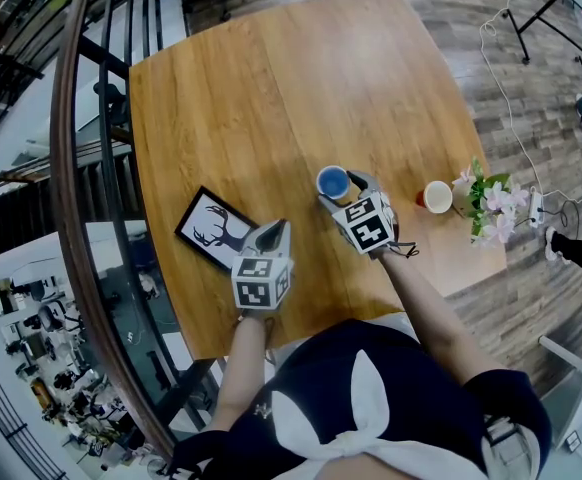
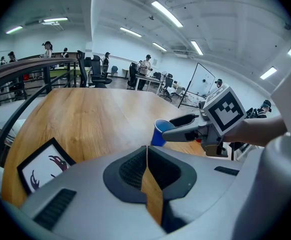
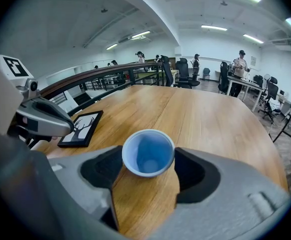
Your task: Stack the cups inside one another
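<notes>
The right hand-held gripper [image 1: 346,190] is clasping the blue cup [image 3: 148,159], its two pads pressing on the rim from either side while the cup is standing upright on the table [image 1: 301,88]. That gripper is tilting downward, and the bare right forearm is stretching forward from the body behind it. The left hand-held gripper [image 1: 274,233] is clenched on nothing, its tips together, also pointing down over the table's near part, just beside a framed deer picture [image 1: 214,228]. A red cup [image 1: 436,197] is sitting apart to the right, near pink flowers [image 1: 491,206].
</notes>
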{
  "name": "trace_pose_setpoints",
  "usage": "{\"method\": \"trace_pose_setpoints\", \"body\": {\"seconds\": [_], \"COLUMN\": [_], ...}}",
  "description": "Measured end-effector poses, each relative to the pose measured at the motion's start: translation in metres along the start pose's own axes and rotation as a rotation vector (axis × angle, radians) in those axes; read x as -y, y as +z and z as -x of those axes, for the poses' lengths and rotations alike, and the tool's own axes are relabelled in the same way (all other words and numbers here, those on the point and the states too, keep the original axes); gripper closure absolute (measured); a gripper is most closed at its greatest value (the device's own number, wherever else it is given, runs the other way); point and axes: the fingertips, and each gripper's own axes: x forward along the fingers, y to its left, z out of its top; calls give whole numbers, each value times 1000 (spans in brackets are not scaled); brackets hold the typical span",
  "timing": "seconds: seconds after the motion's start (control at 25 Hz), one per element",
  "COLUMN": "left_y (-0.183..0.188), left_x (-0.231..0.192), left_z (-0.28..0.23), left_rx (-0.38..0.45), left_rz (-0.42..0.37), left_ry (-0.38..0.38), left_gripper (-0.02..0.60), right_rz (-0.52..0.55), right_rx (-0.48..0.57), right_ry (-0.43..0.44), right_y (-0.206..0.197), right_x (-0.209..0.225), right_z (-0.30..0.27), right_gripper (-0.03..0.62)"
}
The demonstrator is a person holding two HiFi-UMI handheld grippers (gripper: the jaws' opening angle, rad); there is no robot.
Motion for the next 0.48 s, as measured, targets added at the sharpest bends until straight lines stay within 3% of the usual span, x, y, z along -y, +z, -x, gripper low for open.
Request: {"method": "trace_pose_setpoints", "body": {"seconds": [0.48], "left_y": [4], "left_x": [8], "left_z": [14], "left_rx": [18], "left_rz": [-16], "left_ry": [-1], "left_gripper": [555], "right_rz": [16], "right_rx": [56], "right_ry": [2], "right_y": [17], "right_x": [-7], "right_z": [31], "right_gripper": [275]}}
